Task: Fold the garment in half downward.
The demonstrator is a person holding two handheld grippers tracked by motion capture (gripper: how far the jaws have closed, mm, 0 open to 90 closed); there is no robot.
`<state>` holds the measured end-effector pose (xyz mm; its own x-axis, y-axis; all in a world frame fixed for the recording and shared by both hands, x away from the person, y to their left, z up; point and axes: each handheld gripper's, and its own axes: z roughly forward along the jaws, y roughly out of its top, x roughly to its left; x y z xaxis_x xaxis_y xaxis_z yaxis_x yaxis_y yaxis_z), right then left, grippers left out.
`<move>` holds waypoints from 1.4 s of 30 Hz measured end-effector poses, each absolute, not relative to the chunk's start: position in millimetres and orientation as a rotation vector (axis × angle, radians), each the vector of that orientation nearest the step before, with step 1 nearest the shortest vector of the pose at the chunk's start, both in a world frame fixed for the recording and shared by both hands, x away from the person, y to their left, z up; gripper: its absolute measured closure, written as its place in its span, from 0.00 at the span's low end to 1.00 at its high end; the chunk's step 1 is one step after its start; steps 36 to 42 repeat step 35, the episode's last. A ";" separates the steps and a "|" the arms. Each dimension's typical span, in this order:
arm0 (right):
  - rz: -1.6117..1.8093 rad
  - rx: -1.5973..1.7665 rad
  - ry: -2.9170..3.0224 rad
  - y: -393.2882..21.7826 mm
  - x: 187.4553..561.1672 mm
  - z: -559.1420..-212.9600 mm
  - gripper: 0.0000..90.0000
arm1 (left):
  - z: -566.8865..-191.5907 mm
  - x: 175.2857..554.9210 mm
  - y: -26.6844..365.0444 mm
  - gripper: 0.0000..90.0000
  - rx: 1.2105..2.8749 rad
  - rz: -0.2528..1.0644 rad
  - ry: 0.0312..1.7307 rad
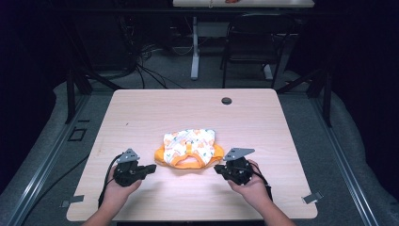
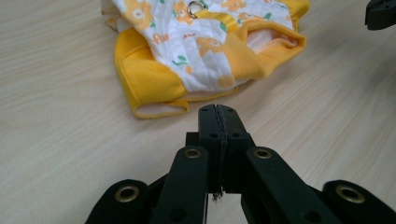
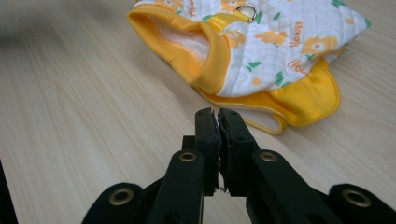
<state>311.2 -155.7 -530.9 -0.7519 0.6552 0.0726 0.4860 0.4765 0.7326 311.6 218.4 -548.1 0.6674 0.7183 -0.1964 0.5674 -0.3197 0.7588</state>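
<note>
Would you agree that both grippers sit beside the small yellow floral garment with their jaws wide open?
Not quite: the jaws are shut, not open. The left gripper and right gripper do flank the garment without touching it, but each gripper view shows its jaws pressed together with nothing between.

Left gripper and right gripper: jaws closed, empty, pointing inward.

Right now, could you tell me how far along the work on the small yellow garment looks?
The garment lies bunched at the table's middle, yellow trim toward the person, so little looks done. In hand: the left gripper and right gripper flank it, jaws shut on nothing, apart from the cloth. Gripping and handling it are all left, I would judge.
</note>
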 end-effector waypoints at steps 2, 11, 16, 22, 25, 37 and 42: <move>1.131 0.973 2.511 -156.9 306.4 -534.5 0.95 | -554.1 305.9 220.8 1.00 2.030 0.228 0.995; 1.155 1.001 2.505 -162.3 293.8 -545.4 0.95 | -564.9 293.2 224.4 1.00 2.047 0.233 0.987; 1.141 1.011 2.496 -165.8 286.3 -554.2 0.95 | -566.8 291.0 226.7 0.99 2.043 0.245 0.984; 1.116 0.999 2.491 -166.8 284.0 -560.4 0.94 | -568.9 290.5 226.6 0.99 2.038 0.260 0.988; 1.119 0.995 2.492 -165.0 282.9 -562.1 0.92 | -570.7 290.7 226.1 0.99 2.036 0.255 0.994; 1.118 1.001 2.469 -163.3 283.9 -568.4 0.82 | -574.5 290.4 224.4 0.84 2.030 0.265 0.996; 1.118 1.001 2.469 -163.3 283.9 -568.4 0.82 | -574.5 290.4 224.4 0.84 2.030 0.265 0.996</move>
